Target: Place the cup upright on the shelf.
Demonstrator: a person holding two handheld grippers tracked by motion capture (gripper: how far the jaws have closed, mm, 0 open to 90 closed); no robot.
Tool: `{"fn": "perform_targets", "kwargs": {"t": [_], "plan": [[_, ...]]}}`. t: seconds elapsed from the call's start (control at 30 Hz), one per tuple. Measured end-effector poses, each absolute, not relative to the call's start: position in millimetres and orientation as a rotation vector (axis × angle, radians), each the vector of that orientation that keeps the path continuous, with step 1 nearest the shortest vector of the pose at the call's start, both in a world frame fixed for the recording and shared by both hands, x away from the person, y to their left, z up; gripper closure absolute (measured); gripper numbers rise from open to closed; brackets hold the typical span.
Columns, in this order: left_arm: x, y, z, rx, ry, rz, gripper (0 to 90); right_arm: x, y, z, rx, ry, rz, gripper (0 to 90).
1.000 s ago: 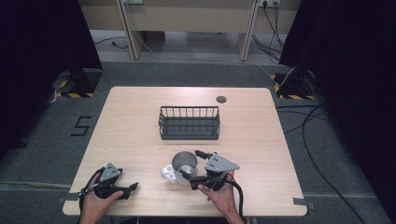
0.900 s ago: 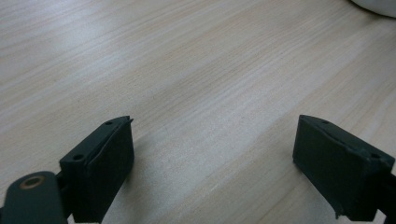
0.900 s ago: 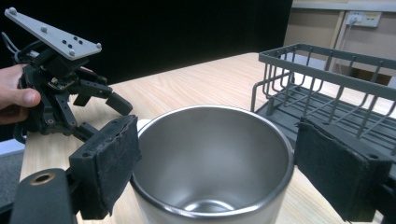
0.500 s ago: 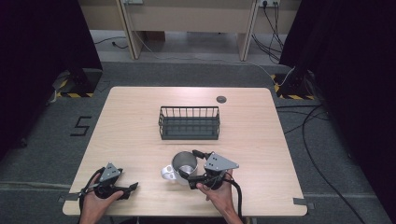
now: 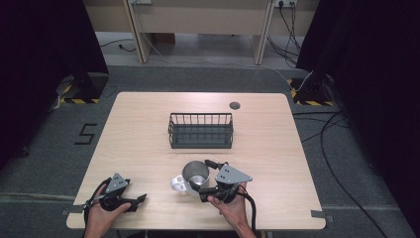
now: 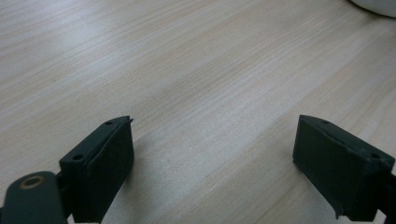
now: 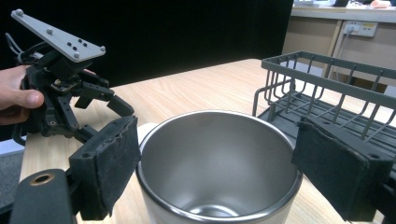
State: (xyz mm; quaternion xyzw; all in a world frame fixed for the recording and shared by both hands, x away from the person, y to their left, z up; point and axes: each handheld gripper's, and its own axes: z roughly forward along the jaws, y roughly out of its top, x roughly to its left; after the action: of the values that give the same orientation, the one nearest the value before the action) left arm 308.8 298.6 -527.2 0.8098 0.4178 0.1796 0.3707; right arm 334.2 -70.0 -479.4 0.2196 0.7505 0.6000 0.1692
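Desk (image 5: 148,129): it carries everything ahead of your claws.
Basket (image 5: 200,130): dark wire rack beyond your right claw, nothing inside it.
Mug (image 5: 195,173): steel-lined, upright, hollow bare; it stands between your right claw's jaws.
Right claw (image 5: 207,174): spread wide around the mug's rim, not clamped.
Left claw (image 6: 212,154): released over bare desk, well apart from the mug.

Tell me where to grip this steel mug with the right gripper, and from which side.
Grip the steel mug across its upper wall just under the rim, coming level from the person's side. It stands upright and open, its round body already between the right gripper's open jaws. Its white handle juts toward the left gripper, so the pads should meet smooth wall, probably.
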Motion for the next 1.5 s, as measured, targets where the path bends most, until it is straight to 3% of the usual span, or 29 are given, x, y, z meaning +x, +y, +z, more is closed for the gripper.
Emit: {"fn": "perform_targets", "kwargs": {"t": [0.43,0.67,1.1,1.4,1.5], "plan": [[308.7,298.5,-527.3,2.077,1.071,0.46,11.8,327.6,-77.2,-483.1,0.656,2.12,1.696,13.7],[308.7,298.6,-527.2,2.077,1.071,0.46,11.7,335.5,-68.1,-487.7,0.658,2.123,1.703,5.3],[308.7,298.5,-527.2,2.077,1.071,0.46,11.8,347.5,-54.6,-493.2,0.672,2.119,1.746,0.7],[308.7,298.5,-527.2,2.077,1.071,0.46,11.8,354.2,-47.8,-497.9,0.685,2.123,1.782,0.7],[308.7,298.5,-527.2,2.077,1.071,0.46,11.8,356.0,-47.0,-499.4,0.665,2.127,1.816,4.9]]}}
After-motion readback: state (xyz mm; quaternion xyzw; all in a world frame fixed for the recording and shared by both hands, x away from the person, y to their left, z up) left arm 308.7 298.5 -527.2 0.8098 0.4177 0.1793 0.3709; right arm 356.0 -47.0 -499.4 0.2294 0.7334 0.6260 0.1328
